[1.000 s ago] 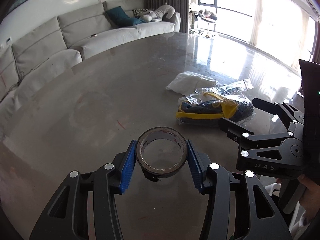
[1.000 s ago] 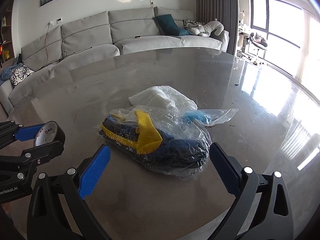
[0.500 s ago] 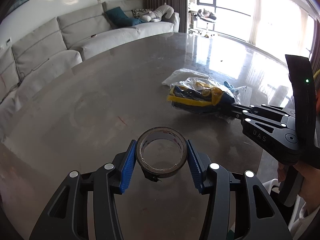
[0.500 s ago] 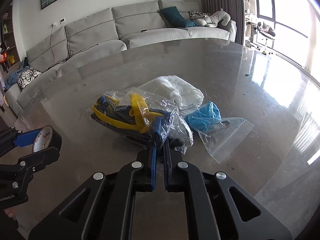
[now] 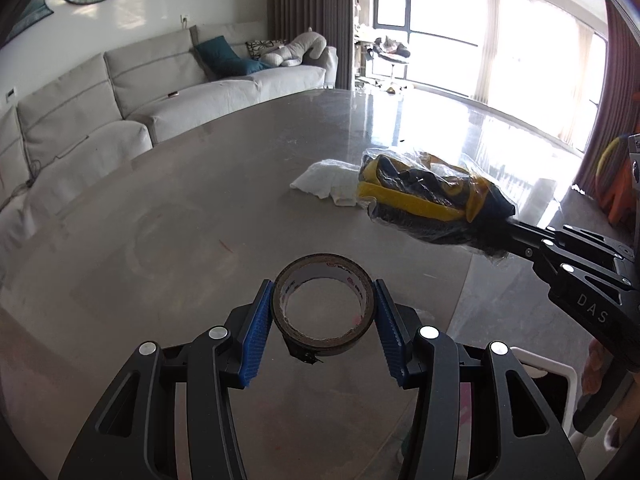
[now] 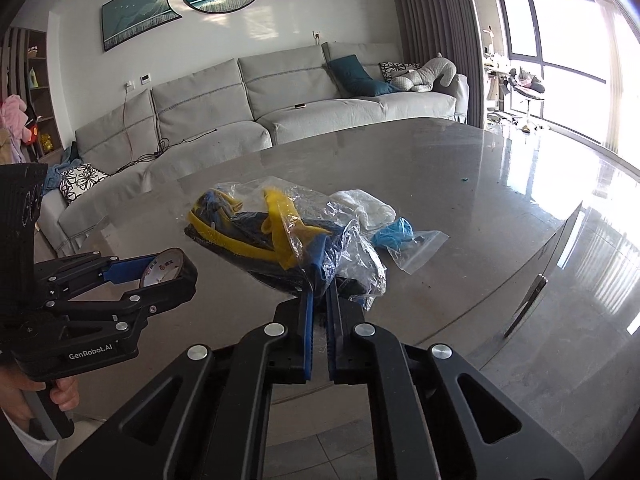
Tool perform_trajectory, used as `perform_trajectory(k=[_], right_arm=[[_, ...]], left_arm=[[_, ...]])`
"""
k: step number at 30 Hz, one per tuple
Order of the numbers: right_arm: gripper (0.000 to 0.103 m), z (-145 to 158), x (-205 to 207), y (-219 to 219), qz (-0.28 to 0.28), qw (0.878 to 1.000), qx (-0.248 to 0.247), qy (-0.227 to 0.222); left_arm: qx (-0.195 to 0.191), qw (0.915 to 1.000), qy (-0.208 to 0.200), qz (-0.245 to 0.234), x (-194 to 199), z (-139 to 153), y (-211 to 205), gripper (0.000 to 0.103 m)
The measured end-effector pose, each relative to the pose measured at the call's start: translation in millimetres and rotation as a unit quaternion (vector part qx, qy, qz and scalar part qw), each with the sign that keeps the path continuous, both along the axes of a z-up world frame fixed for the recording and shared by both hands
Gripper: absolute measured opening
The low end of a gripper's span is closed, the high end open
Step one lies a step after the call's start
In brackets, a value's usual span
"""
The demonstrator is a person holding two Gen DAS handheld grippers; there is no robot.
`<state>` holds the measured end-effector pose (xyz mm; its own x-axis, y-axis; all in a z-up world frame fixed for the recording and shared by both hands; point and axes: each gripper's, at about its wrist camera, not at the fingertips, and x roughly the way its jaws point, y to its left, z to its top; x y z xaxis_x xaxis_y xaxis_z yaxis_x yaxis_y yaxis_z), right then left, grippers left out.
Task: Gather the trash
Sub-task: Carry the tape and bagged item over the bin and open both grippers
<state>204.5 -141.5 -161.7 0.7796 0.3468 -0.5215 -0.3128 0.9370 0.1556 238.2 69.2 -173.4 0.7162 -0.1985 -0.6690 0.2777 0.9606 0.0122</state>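
My left gripper (image 5: 323,310) is shut on a brown roll of tape (image 5: 324,307), held above the grey table (image 5: 180,208); the same roll (image 6: 162,274) shows edge-on at the left of the right wrist view. My right gripper (image 6: 319,292) is shut on a clear plastic bag with blue and yellow stuff inside (image 6: 276,236), lifted off the table; in the left wrist view the bag (image 5: 428,204) hangs at the right. A white crumpled tissue (image 6: 366,208) and a small clear bag with a blue glove (image 6: 404,238) lie on the table behind it.
A grey sofa (image 6: 260,108) curves behind the table, with cushions and a soft toy on it. Windows and a shiny floor are at the right. The table's near edge (image 6: 440,344) runs just under both grippers. A hand (image 6: 64,392) holds the left gripper's handle.
The right gripper closed on the plastic bag and lifted it up and back off the table. The blue glove bag came into sight. The left gripper rose a little with the tape.
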Motion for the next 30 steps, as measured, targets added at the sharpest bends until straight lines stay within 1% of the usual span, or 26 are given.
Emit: perform_trajectory(k=[3, 6, 10, 12, 20, 24, 30], right_arm=[[0.006, 8.1, -24.7, -9.6, -0.015, 1.0, 0.003, -0.007], [0.006, 9.7, -50.9, -22.8, -0.032, 0.999, 0.003, -0.004], [0.006, 5.7, -84.6, -41.3, -0.06, 0.998, -0.005, 0.005], [0.006, 0.2, -102.1, -51.0, -0.075, 0.997, -0.001, 0.011], [0.006, -14.1, -158.1, -84.3, -0.135, 0.991, -0.003, 0.024], [0.006, -19.3, -176.2, -98.4, -0.157, 0.987, 0.002, 0.027], [0.006, -33.4, -198.6, -114.5, -0.179, 0.983, 0.009, 0.035]], left_arm=[[-0.013, 0.9998, 0.001, -0.018, -14.6, 5.7, -7.7, 0.049], [-0.025, 0.9988, 0.003, -0.043, -31.5, 9.5, -19.6, 0.049], [-0.025, 0.9963, 0.003, -0.082, -58.2, 8.8, -43.0, 0.049], [-0.025, 0.9943, 0.006, -0.103, -71.9, 5.9, -55.2, 0.049], [-0.024, 0.9831, 0.017, -0.181, -122.3, -13.0, -100.5, 0.049], [-0.026, 0.9771, 0.034, -0.209, -135.2, -24.9, -118.1, 0.049], [-0.014, 0.9678, 0.045, -0.247, -151.4, -40.7, -148.1, 0.049]])
